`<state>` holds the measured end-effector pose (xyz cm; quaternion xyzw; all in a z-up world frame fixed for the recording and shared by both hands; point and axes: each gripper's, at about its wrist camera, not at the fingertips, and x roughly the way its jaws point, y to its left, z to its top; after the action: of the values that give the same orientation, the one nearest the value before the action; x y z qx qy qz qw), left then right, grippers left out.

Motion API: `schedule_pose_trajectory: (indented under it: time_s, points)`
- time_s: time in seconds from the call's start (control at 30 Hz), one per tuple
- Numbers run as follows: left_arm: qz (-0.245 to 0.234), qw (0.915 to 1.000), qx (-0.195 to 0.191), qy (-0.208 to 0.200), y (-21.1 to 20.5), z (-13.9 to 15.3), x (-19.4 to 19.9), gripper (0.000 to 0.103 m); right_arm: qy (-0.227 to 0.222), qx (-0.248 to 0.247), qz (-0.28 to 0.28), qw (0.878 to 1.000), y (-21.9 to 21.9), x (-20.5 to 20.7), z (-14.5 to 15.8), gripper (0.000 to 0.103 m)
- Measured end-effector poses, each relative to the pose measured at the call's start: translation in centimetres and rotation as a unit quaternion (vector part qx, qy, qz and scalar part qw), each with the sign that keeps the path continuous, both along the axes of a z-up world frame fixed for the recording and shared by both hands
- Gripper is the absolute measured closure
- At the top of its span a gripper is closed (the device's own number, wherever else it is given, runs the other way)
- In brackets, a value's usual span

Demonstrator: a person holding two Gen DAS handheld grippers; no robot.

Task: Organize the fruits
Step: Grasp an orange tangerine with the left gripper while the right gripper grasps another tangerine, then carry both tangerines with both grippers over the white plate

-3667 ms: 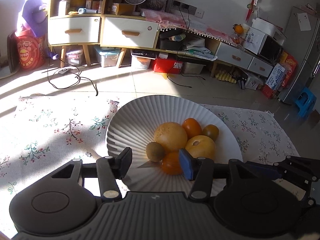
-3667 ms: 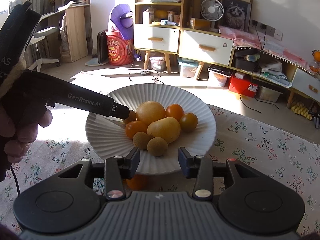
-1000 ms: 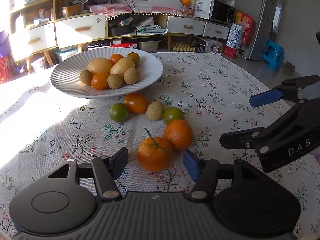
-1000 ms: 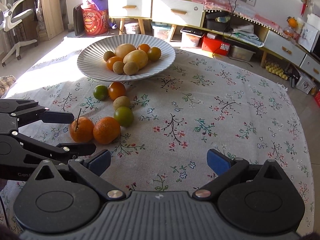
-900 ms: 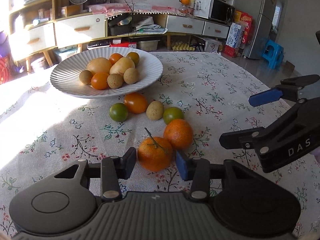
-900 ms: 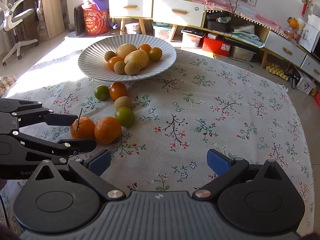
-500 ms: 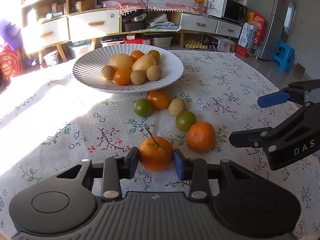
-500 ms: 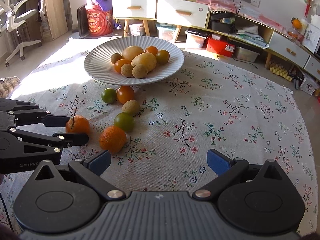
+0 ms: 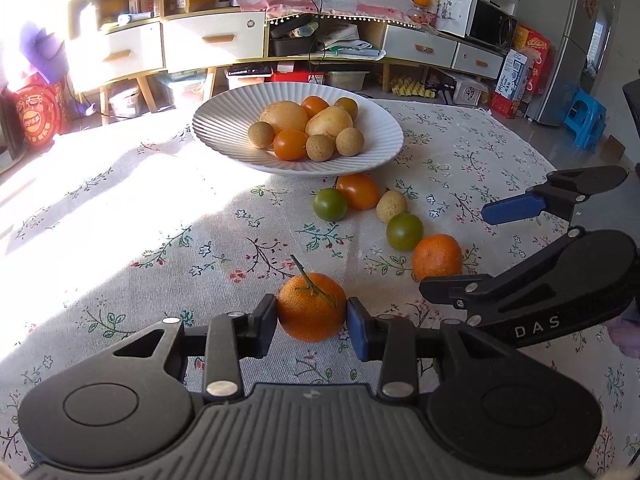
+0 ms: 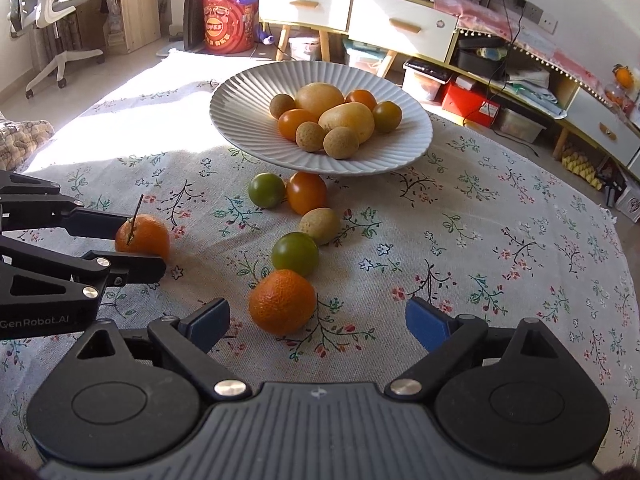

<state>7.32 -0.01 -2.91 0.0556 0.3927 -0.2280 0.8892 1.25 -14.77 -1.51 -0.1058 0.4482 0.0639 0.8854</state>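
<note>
A stemmed tangerine [image 9: 311, 306] is clamped between the fingers of the left gripper [image 9: 312, 322]. The right gripper [image 10: 317, 322], its fingers apart but just narrowed, is held around a second tangerine [image 10: 281, 301] on the tabletop [image 10: 500, 264], untouched.

One white ribbed bowl [image 10: 240, 92] holds eight fruits. Six more lie on the surface: two mandarins [image 10: 282, 301], two green tomatoes [image 10: 295, 253], one orange tomato [image 10: 306, 192] and one brown kiwi-like fruit [image 10: 319, 225].
</note>
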Motion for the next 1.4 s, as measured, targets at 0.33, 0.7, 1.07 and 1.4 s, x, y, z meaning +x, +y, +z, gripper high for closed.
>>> schedule_pose_trajectory:
  time_s: [0.33,0.7,1.07,1.4]
  points:
    - [0.008,1.0000,-0.003,0.005,0.8,0.1,-0.1,0.079,0.010,-0.030,0.019,0.999,1.7,0.4,-0.5,0.043]
    - [0.008,0.9999,-0.002,0.006,0.7,0.1,-0.1,0.079,0.012,-0.028,0.022,0.999,1.7,0.4,-0.5,0.068]
    - [0.009,0.9999,-0.006,0.002,0.8,0.1,-0.1,0.079,0.016,-0.006,0.013,1.000,1.1,0.4,0.0,0.068]
    - [0.011,0.9998,-0.016,-0.006,0.8,1.0,0.0,0.079,0.007,0.029,-0.002,1.000,0.1,0.6,1.4,0.068]
